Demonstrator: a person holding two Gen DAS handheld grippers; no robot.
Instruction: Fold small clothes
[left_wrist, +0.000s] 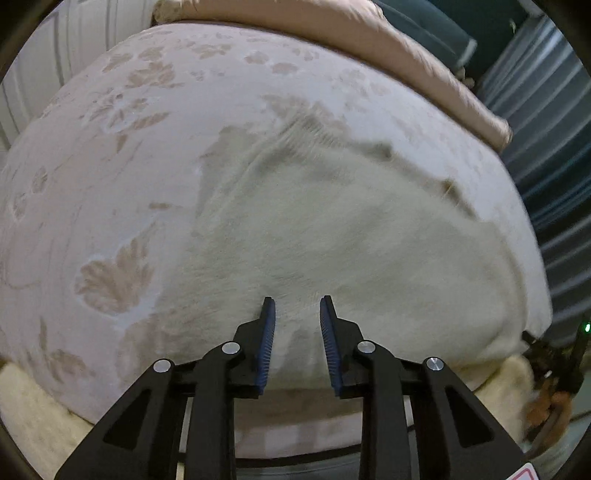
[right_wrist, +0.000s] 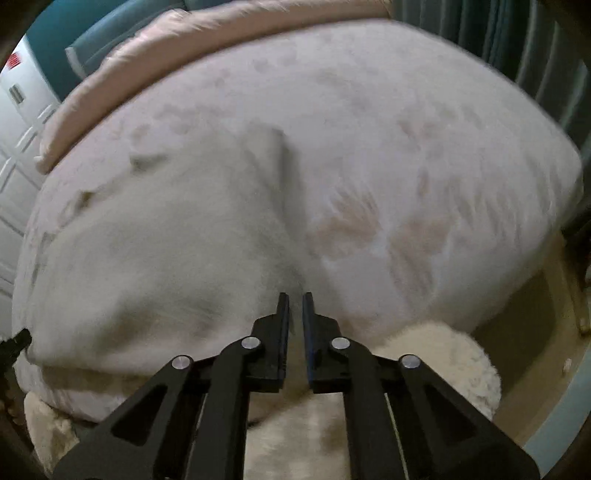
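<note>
- The right gripper (right_wrist: 296, 301) is seen pointing down over a bed (right_wrist: 461, 155), its jaws nearly closed, with only a narrow gap left and nothing seen between them.
- A cream garment (right_wrist: 159, 251) is spread flat on the bed's pale leaf-patterned cover, left of the fingertips.
- A pink quilt (right_wrist: 155, 55) is laid along the bed's far edge.
- A fluffy cream rug (right_wrist: 443, 354) is seen below the bed's near edge.
- Curtains (right_wrist: 491, 33) are hung at upper right, and a white door (right_wrist: 14, 162) is seen at left.
- Much is blurred.
</note>
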